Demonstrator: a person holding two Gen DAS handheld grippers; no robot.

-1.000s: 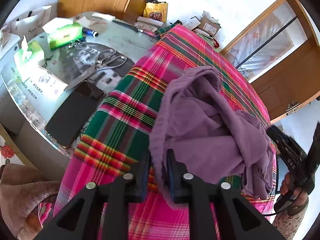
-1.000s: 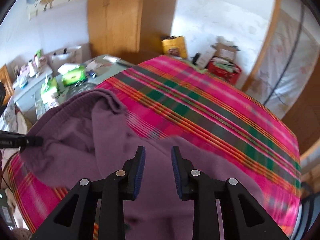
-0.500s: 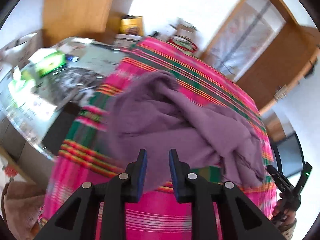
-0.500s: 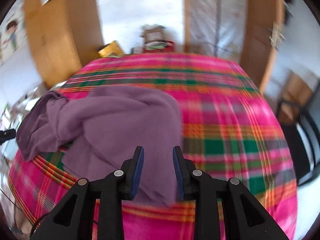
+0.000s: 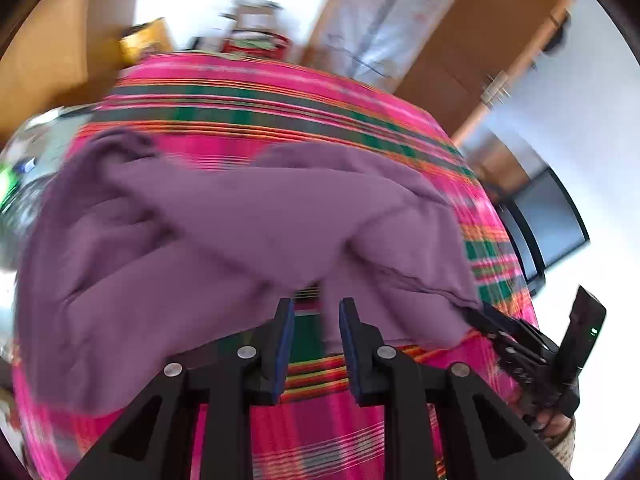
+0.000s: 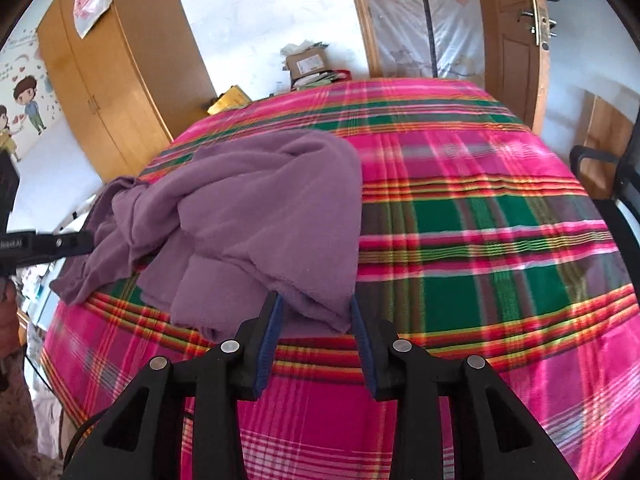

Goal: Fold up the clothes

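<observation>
So we've got the purple sweater (image 6: 256, 216) lying in a rumpled heap on the plaid blanket (image 6: 480, 208), bunched toward the wardrobe side of the blanket rather than spread flat, with folds piled over each other and 1 loose flap trailing off toward the blanket's near edge. Our right gripper (image 6: 316, 332) sits right at the sweater's near hem, jaws apart, and the hem edge hangs down into the gap between the 2 blue pads; from its own camera we can't tell if either pad is actually touching the cloth. In the left wrist view the same gripper (image 5: 486, 322) shows up at the sweater's (image 5: 224, 232) right corner, with the fabric corner drawn right up to its tip, though that shot is pretty motion-blurred so we wouldn't swear to contact. Our left gripper (image 5: 316, 340) is also at the sweater's near edge, jaws apart with a clear gap, and through that gap we see a strip of the blanket (image 5: 360, 432), not cloth, so it's gripping nothing. From the right camera the left gripper (image 6: 78, 240) pokes in just beside the bunched end of the sweater closest to the wooden wardrobe (image 6: 120, 60). Beyond the blanket's far edge there's a cardboard box (image 6: 308, 66) against the wall, and a wooden door (image 6: 516, 32) off past the blanket's far corner.
</observation>
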